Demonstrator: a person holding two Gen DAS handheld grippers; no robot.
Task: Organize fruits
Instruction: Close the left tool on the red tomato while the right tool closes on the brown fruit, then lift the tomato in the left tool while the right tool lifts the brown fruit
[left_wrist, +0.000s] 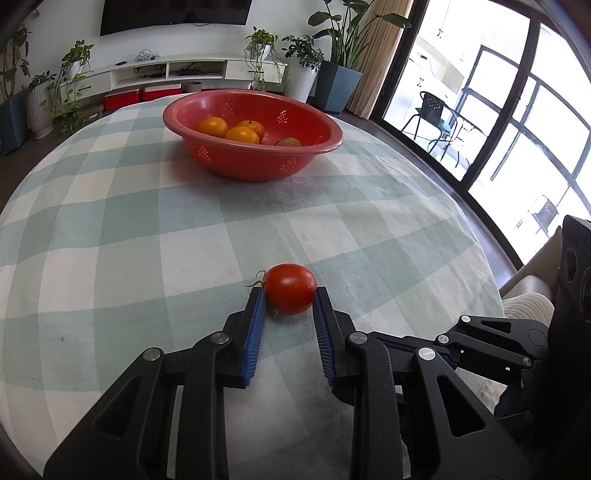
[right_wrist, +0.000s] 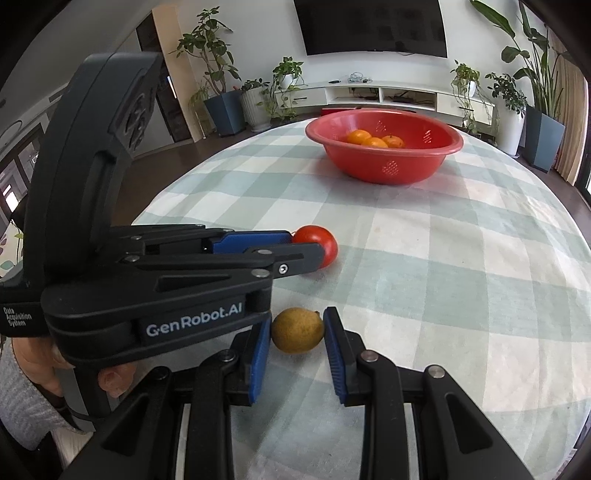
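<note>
Checked cloth covers the round surface (left_wrist: 129, 221), with a red basket (left_wrist: 255, 162) at its far side holding several oranges (left_wrist: 242, 134). Two fruits remain outside it. The left tool (left_wrist: 289, 291) has both pads against the tomato (left_wrist: 290, 288); whether it is gripped firmly cannot be determined. The right tool (right_wrist: 297, 330) stands apart around the lemon (right_wrist: 297, 330), one pad touching, the other just beside. Judged progress: mostly complete; both remaining fruits need transfer.

Daylight pours in through the glass doors (left_wrist: 517, 122) at about two o'clock of the left wrist view, blown out to white glare there. The tabletop (left_wrist: 147, 229) is evenly bright with soft, faint shadows. Both views bow strongly and darken at the rims; focus is crisp.
</note>
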